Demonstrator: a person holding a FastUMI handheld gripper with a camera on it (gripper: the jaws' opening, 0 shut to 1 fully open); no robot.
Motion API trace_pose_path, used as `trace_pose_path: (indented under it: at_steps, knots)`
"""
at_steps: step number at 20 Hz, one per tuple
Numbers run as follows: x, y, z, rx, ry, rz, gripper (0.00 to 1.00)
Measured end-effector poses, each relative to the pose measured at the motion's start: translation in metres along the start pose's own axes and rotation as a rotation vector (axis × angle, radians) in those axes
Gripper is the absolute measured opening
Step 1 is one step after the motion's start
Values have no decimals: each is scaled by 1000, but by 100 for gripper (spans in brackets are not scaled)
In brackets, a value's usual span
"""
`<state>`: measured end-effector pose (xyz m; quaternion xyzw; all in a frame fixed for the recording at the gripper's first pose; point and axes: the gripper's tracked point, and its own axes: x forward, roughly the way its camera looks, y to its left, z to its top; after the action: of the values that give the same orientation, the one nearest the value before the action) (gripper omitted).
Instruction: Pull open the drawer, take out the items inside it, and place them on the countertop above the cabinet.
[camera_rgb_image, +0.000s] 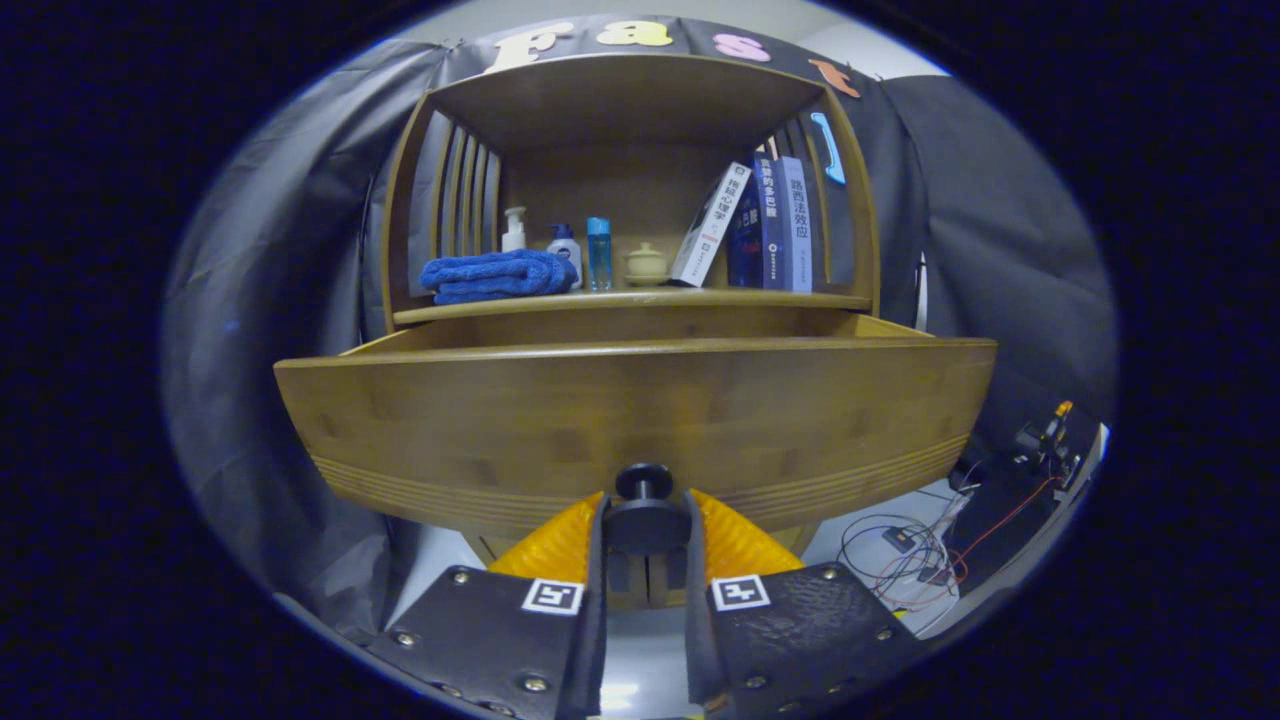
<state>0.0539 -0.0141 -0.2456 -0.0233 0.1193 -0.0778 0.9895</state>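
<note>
A wooden drawer (640, 420) stands pulled out toward me from the cabinet, its wide front panel just ahead of the fingers. A dark round knob (644, 500) juts from the panel's lower middle. My gripper (645, 520) is shut on that knob, one finger pressing each side. The drawer's inside is hidden behind the front panel. Above the drawer runs the countertop (640, 298), bearing a folded blue towel (497, 275), a white pump bottle (514, 230), a small white and blue bottle (566, 248), a blue bottle (598, 253), a small lidded pot (646, 263) and several books (765, 225).
Slatted wooden sides and a top board enclose the countertop shelf (630, 100). Black cloth hangs behind and to both sides. Beyond the right finger, on a white floor, lie tangled wires (905, 555) and a dark device (1030, 460).
</note>
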Motion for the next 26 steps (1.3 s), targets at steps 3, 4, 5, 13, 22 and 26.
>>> trace_pose_path:
  at_steps: [3, 4, 5, 13, 22, 26]
  knots:
    - [-12, -1, -1, 24, -11, -1, 32]
    - [-13, 1, -3, 50, -6, -3, 32]
    - [-16, 2, -6, 51, 18, -2, 32]
    - [-49, -12, 93, 92, -75, -100, 98]
    - [65, 7, 107, 21, 153, -60, 98]
    - [97, 1, 73, -14, 365, -76, 96]
